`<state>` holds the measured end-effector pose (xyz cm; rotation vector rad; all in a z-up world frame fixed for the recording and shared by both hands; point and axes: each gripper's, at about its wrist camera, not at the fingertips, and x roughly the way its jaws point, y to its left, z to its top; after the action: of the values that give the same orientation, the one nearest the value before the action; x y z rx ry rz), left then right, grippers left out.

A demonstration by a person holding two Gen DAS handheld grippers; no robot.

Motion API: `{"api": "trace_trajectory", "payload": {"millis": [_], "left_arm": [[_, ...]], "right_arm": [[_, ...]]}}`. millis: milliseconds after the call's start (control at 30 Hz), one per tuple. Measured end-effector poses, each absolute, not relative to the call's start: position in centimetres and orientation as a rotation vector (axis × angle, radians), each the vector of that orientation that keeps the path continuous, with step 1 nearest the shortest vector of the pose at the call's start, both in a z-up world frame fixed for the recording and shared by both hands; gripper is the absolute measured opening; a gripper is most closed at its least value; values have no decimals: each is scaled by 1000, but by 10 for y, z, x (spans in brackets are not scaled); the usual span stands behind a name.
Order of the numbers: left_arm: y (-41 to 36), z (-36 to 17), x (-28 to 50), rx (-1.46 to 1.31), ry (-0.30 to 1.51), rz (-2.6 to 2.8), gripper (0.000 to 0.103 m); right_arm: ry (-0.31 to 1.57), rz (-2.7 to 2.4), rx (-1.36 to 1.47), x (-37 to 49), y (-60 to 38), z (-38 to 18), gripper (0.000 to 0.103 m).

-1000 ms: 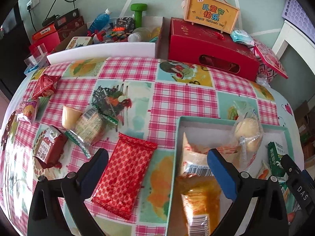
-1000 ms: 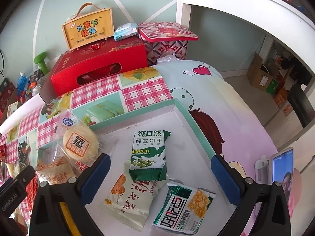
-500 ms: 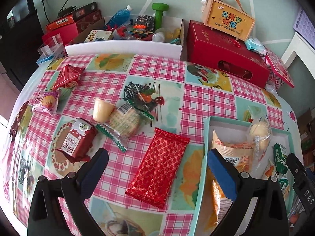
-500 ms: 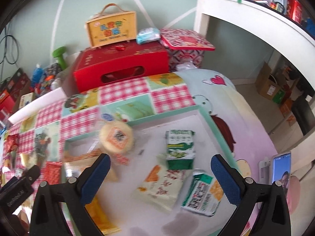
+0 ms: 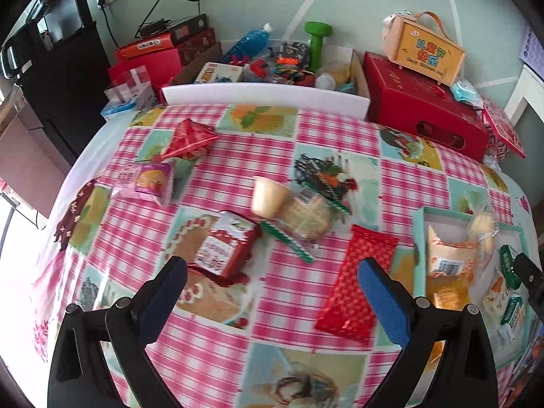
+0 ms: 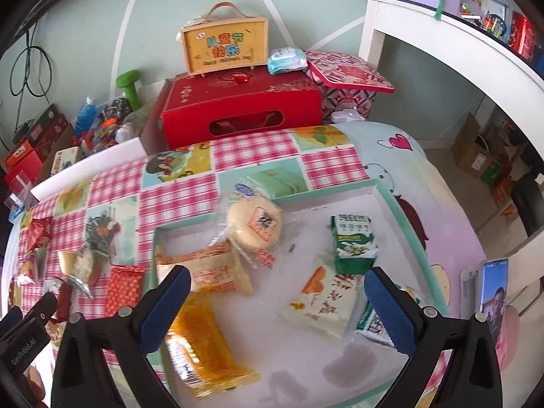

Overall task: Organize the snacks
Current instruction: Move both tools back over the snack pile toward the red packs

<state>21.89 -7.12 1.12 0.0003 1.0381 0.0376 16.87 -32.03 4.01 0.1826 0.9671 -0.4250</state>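
My left gripper (image 5: 272, 292) hangs wide open, empty, above the pink checked tablecloth (image 5: 210, 224). Loose snacks lie below it: a long red patterned wrapper (image 5: 353, 282) just beside the tray, a dark red pouch (image 5: 224, 248) nearer my left finger, a round cracker pack (image 5: 306, 217) touching a pale jelly cup (image 5: 267, 195). My right gripper (image 6: 275, 306) is spread wide too, holding nothing, over the shallow teal-rimmed white tray (image 6: 391, 197), which holds a round yellow cake (image 6: 255, 224), a green biscuit packet (image 6: 353, 238) and an orange wrapped bar (image 6: 200, 340).
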Motion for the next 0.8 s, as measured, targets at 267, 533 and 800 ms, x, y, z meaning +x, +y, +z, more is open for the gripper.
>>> {"api": "trace_trajectory", "payload": {"millis": [267, 533, 800], "left_arm": [[-29, 14, 221, 45, 1029, 80, 100], [9, 11, 228, -33, 1039, 88, 100], [25, 4, 236, -99, 1059, 78, 100]], "right_arm": [[972, -352, 170, 178, -276, 43, 103], [1010, -243, 155, 191, -227, 30, 103], [1026, -184, 159, 200, -199, 14, 103]]}}
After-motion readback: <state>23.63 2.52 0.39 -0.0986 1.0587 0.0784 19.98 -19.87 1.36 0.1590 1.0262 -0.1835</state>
